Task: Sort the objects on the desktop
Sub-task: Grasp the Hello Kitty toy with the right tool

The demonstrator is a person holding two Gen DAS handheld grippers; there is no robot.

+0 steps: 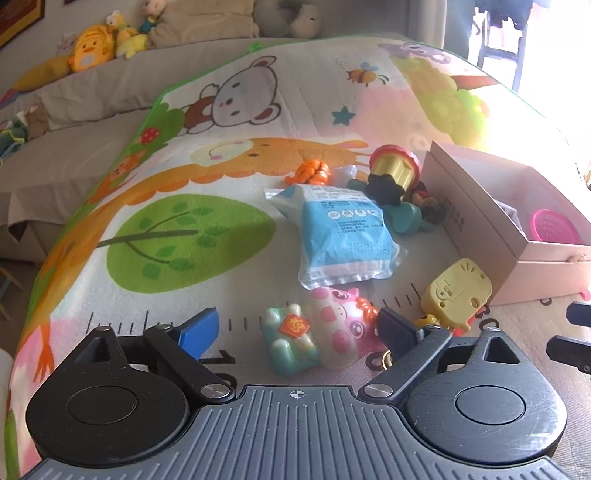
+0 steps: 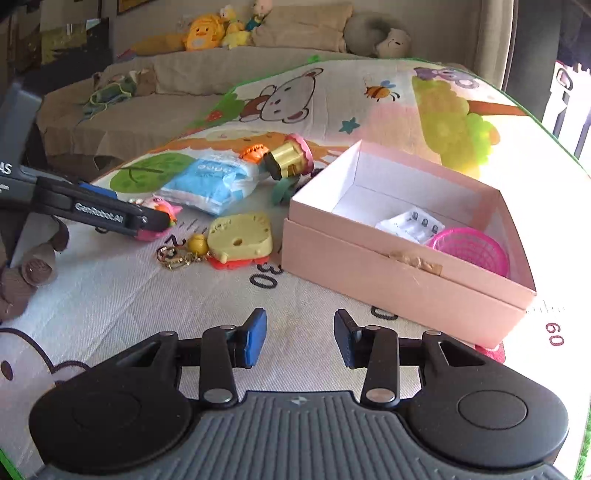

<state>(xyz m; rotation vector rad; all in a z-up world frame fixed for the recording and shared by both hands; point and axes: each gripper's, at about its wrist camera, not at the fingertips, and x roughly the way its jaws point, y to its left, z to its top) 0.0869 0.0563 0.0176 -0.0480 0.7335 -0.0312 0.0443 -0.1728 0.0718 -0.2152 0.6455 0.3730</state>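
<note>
My left gripper (image 1: 295, 332) is open, its fingers on either side of a pink pig toy with a mint pillow (image 1: 321, 338) on the play mat; it also shows in the right wrist view (image 2: 157, 221) over the pig (image 2: 162, 206). My right gripper (image 2: 300, 338) is open and empty above the mat, in front of the pink box (image 2: 388, 273). The box (image 1: 480, 221) holds a pink basket (image 2: 472, 249) and a white packet (image 2: 410, 223). A blue packet (image 1: 341, 236), a yellow toy (image 1: 456, 295) and a gold-and-red toy (image 1: 393, 170) lie nearby.
An orange toy (image 1: 312, 171) and a teal piece (image 1: 404, 218) lie beyond the blue packet. A keychain (image 2: 177, 254) lies by the yellow toy (image 2: 240, 238). A sofa with plush toys (image 2: 207, 33) stands behind the mat. A brown object (image 2: 26, 273) sits at left.
</note>
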